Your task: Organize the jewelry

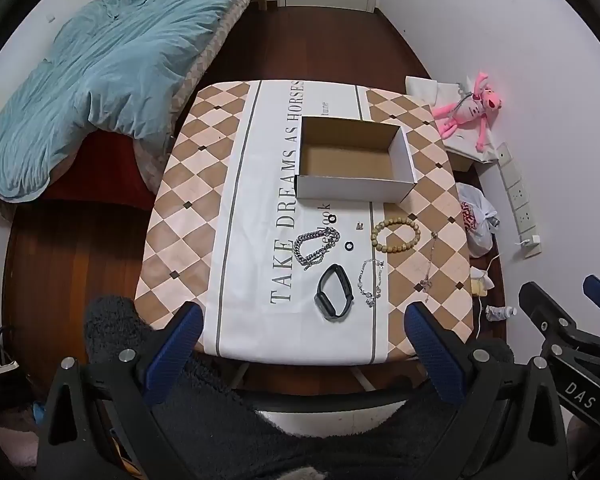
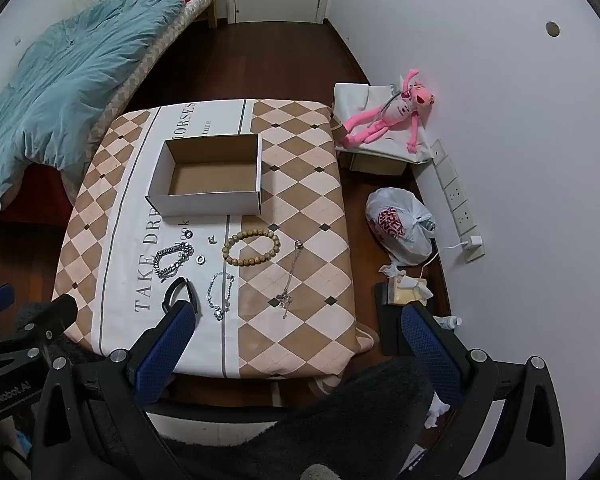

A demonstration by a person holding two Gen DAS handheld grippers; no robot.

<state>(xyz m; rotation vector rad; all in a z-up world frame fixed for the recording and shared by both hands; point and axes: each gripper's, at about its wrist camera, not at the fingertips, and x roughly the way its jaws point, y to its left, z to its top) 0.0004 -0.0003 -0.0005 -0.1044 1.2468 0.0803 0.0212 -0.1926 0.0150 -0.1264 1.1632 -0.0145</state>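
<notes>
An open, empty white cardboard box point(image 1: 354, 190) point(image 2: 204, 202) stands mid-table. In front of it lie a wooden bead bracelet point(image 1: 395, 234) point(image 2: 252, 247), a heavy silver chain bracelet point(image 1: 315, 248) point(image 2: 173, 260), a black band watch point(image 1: 333, 293) point(image 2: 179, 293), a thin silver bracelet point(image 1: 370, 282) point(image 2: 220, 294), a thin necklace point(image 1: 429, 268) point(image 2: 290, 280), two small rings point(image 1: 348, 246) point(image 2: 201, 259) and a tiny stud point(image 1: 358, 225). My left gripper point(image 1: 302, 334) and right gripper point(image 2: 296, 338) are open and empty, held above the table's near edge.
The table wears a checkered cloth point(image 1: 188, 184) with lettering. A bed with a teal duvet point(image 1: 100, 68) is at left. By the right wall are a pink plush toy point(image 2: 384, 120), a plastic bag point(image 2: 400, 226), a power strip point(image 2: 458, 196) and tissues point(image 2: 406, 292).
</notes>
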